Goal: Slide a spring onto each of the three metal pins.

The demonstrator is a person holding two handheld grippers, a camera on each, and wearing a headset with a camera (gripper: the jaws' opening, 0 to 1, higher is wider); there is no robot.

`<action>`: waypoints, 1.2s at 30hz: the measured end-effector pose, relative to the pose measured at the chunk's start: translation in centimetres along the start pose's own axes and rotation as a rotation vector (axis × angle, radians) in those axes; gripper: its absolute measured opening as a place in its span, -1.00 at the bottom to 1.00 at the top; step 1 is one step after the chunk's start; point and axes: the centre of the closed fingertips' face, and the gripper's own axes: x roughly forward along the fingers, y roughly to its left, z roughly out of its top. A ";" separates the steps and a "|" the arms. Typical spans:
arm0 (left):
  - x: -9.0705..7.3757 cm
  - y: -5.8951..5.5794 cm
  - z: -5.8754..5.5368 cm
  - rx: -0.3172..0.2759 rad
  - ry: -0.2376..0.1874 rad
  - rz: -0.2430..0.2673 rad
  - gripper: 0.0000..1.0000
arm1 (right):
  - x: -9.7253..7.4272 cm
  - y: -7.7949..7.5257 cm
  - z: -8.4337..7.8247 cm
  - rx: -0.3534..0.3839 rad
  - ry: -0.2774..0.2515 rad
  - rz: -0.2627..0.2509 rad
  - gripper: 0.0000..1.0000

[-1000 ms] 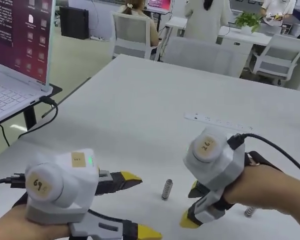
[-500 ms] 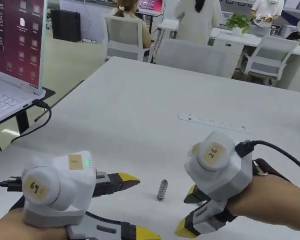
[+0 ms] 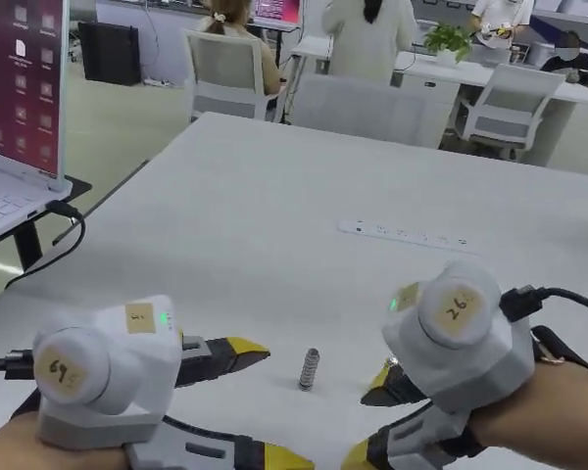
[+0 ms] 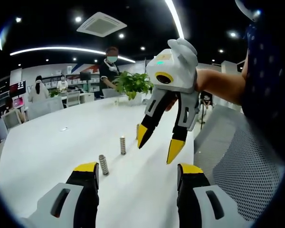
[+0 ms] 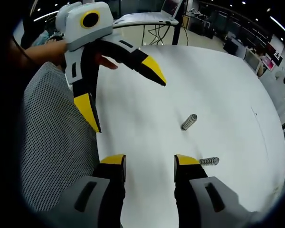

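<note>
Two open hand-held grippers over a white worktop, springs between and beside them.

Left hand-held gripper: jaws spread wide, holding and touching nothing.

Right hand-held gripper: jaws apart, rather less widely, also empty. It points towards the left one and tilts down at the worktop.

Upright spring: stands between the two sets of yellow tips, clear of both. It is just ahead of the left hand-held gripper and off to one side of the right one's line. Whether a pin runs inside it cannot be told.

Lying spring: rests on its side on the worktop, just beside one jaw tip of the right hand-held gripper and outside the gap. Contact cannot be told.

Far coils: in the left gripper view, two more small coils stand beyond the upright spring, near the right hand-held gripper's tips. They are too small to read further.

Handling, as a judgement: the springs look very light, bare metal, and apt to roll, tip or flick away. Each gives along its axis but is fairly firm across the coil. A gentle pinch across the diameter near mid-length should suit, leaving one end open to meet the pin. A hard squeeze risks shooting it out from between the tips.
</note>
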 end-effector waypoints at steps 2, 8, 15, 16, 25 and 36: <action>0.1 -0.1 0.1 0.001 -0.001 -0.002 0.26 | -0.2 0.1 -0.1 0.006 -0.006 -0.003 -0.21; 0.3 -0.4 0.3 -0.002 -0.004 -0.007 0.27 | -0.9 0.4 -1.1 0.036 -0.025 -0.014 -0.19; 0.3 -0.5 0.3 -0.005 -0.004 -0.004 0.29 | -2.3 0.1 -2.5 0.084 -0.059 -0.037 -0.15; 0.3 -0.6 0.4 -0.006 -0.004 -0.003 0.30 | -2.6 0.0 -2.8 0.095 -0.062 -0.042 -0.15; 0.4 -0.9 0.3 -0.012 0.001 -0.003 0.31 | -4.1 -0.7 -5.6 0.147 -0.061 -0.083 -0.13; 0.5 -0.9 0.3 -0.016 0.010 -0.001 0.34 | -6.3 -1.8 -8.3 0.225 -0.109 -0.142 -0.08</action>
